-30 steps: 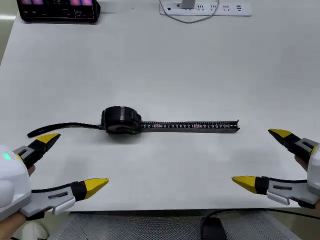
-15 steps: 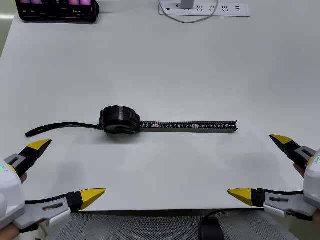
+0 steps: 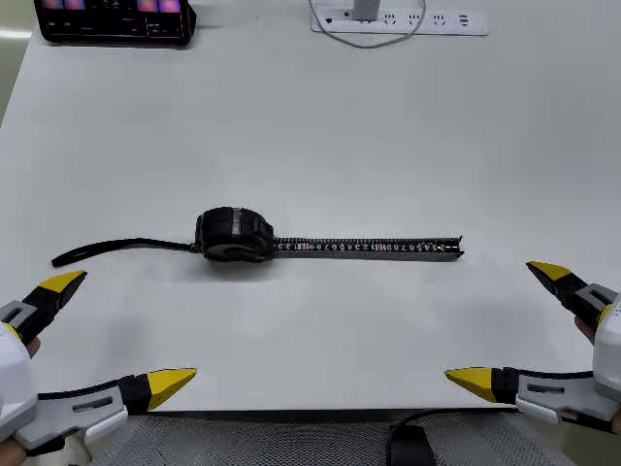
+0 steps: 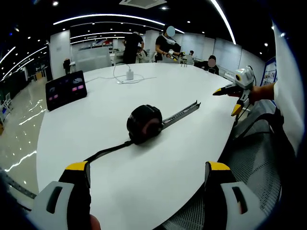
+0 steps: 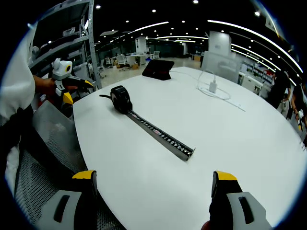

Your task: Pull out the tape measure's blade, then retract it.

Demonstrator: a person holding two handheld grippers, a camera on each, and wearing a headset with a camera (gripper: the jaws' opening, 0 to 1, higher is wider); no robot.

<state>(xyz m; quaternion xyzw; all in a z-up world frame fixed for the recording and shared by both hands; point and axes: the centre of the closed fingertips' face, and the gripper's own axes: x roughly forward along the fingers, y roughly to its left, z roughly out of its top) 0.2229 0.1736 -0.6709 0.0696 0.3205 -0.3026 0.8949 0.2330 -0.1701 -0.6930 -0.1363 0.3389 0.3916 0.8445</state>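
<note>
A black tape measure lies on the white table, its blade pulled out to the right and lying flat, its black strap trailing left. In the left gripper view the case sits ahead, blade running away to the right. The right gripper view has the blade's hooked end nearest and the case farther off. My left gripper stands open at the table's near left edge, holding nothing. At the near right edge my right gripper is open too, well short of the blade's tip.
A dark device with a lit screen sits at the far left of the table. A white power strip with a plugged-in cable lies at the far middle. A mesh chair is below the near edge. People stand in the background.
Both grippers have drawn back a little toward the near edge of the table, the left one dropping lower. The tape measure and its blade have not moved.
</note>
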